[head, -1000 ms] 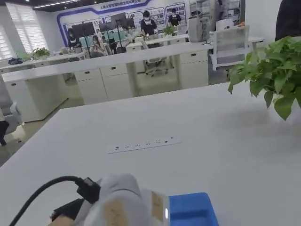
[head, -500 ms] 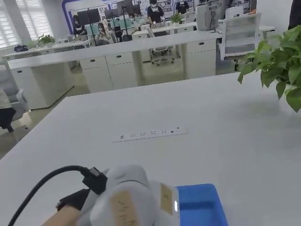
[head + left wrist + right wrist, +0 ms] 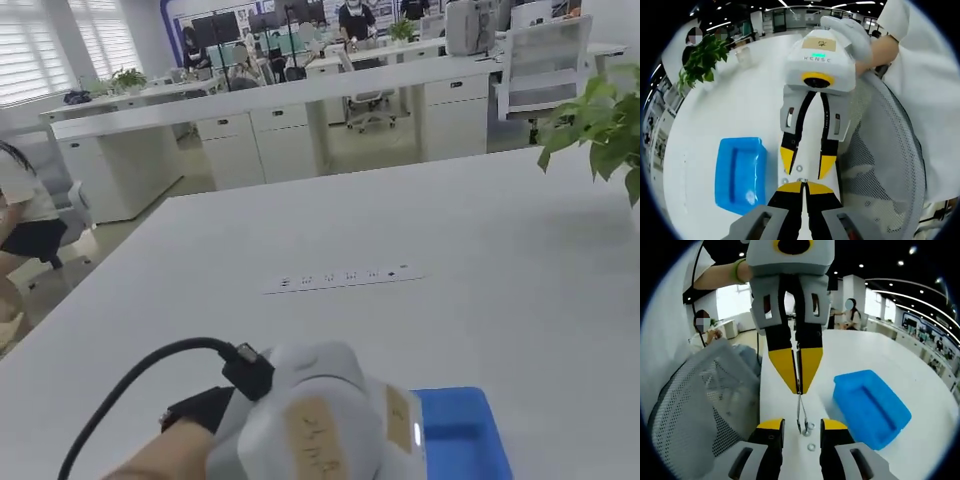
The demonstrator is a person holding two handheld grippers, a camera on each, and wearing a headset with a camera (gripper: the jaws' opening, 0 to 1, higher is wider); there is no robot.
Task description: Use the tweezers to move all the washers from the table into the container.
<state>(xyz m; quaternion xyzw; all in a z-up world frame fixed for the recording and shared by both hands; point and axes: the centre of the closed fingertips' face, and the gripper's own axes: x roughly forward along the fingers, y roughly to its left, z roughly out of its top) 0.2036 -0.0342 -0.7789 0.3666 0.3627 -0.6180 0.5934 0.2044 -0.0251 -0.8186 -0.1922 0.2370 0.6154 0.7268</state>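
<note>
Metal washers point(image 3: 810, 427), small flat rings, lie on the white tabletop point(image 3: 852, 357) between the two facing claws, near a blue rectangular plastic container point(image 3: 872, 407) with rounded corners. The left claw point(image 3: 799, 389) is clenched on thin steel tweezers point(image 3: 800, 407), whose tips point down at a washer; contact is too small to tell. The right claw point(image 3: 803, 424) stands released. In the head view a white shell point(image 3: 320, 430) of one claw, cut off below, hides the container's left part.

The white bench point(image 3: 500, 230) carries a blue container point(image 3: 462, 432) near its close edge, a few small washers point(image 3: 811, 445) just beside it, a flush socket strip point(image 3: 345, 278) mid-surface and a leafy plant point(image 3: 600, 130) at the right edge
</note>
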